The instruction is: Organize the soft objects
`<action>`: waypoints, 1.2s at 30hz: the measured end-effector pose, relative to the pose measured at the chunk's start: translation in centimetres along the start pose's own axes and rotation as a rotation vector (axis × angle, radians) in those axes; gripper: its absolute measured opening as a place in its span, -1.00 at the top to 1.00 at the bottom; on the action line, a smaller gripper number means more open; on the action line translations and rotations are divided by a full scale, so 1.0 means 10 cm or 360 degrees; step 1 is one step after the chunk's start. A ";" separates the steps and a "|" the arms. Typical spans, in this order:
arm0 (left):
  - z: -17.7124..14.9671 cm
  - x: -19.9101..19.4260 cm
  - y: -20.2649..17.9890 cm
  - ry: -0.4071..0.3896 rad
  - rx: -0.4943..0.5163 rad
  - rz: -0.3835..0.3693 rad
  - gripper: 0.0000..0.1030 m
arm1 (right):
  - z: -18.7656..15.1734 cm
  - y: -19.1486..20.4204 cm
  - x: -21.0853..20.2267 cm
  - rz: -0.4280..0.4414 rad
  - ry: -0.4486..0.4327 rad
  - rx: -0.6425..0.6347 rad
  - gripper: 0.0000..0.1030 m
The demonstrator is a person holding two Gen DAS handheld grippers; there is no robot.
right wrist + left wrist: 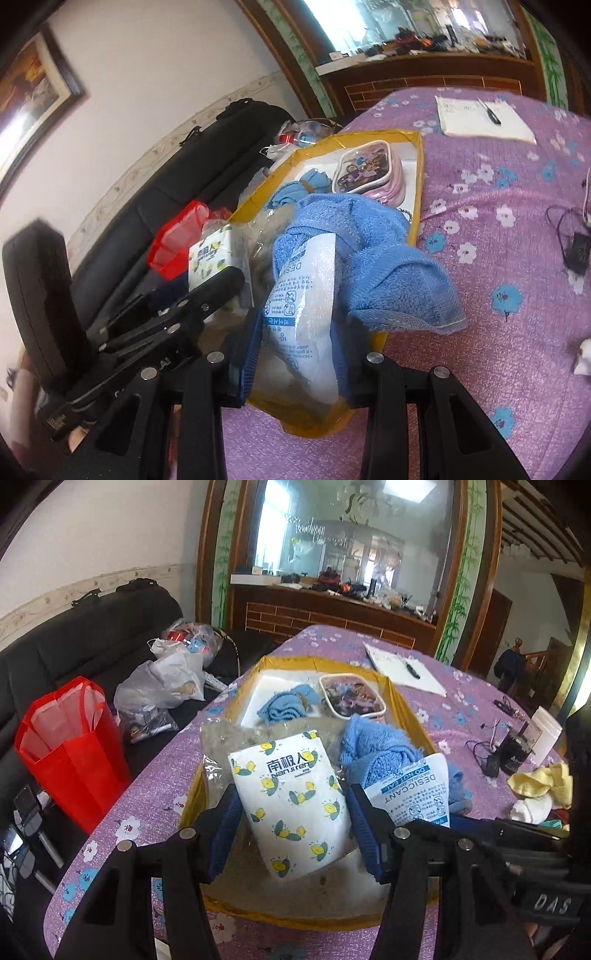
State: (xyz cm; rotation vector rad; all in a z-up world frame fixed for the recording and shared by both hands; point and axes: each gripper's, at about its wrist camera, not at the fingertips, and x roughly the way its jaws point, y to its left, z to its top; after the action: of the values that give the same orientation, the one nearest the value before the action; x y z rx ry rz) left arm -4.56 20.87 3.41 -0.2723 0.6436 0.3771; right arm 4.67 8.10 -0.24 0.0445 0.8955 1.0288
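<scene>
My left gripper (295, 834) is shut on a white lemon-print packet (291, 794) in clear wrap, held over an open yellow-taped box (406, 709). Just to its right, my right gripper (299, 362) is shut on a white desiccant packet (299, 295), with a blue towel (369, 251) bunched behind the packet and drooping over the box rim (417, 177). That packet (413, 794) and towel (376, 749) also show in the left wrist view. Deeper in the box lie a second blue cloth (284, 705) and a picture-printed pouch (351, 699).
The box rests on a purple flowered tablecloth (498, 240). A notepad with a pen (402, 668) lies at the far end. Yellow and white cloths (543, 782), a white jar (546, 734) and a black cable are at the right. A red bag (70, 746) and plastic bags sit left by the black sofa.
</scene>
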 end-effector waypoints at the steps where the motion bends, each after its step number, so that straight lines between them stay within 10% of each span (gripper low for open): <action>1: 0.00 0.01 -0.01 0.0008 0.0010 0.0003 -0.12 | -0.01 0.01 0.00 -0.0010 0.0000 -0.0019 0.21; 36: -0.04 -0.07 -0.12 -0.0055 0.0115 0.0258 -0.48 | 0.00 0.07 -0.29 -0.0100 -0.0190 -0.0125 0.10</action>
State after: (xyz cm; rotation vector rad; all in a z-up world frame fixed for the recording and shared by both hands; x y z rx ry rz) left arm -4.77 19.48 3.68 -0.1448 0.6459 0.5116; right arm 3.56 6.27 1.90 0.0112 0.7432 0.9916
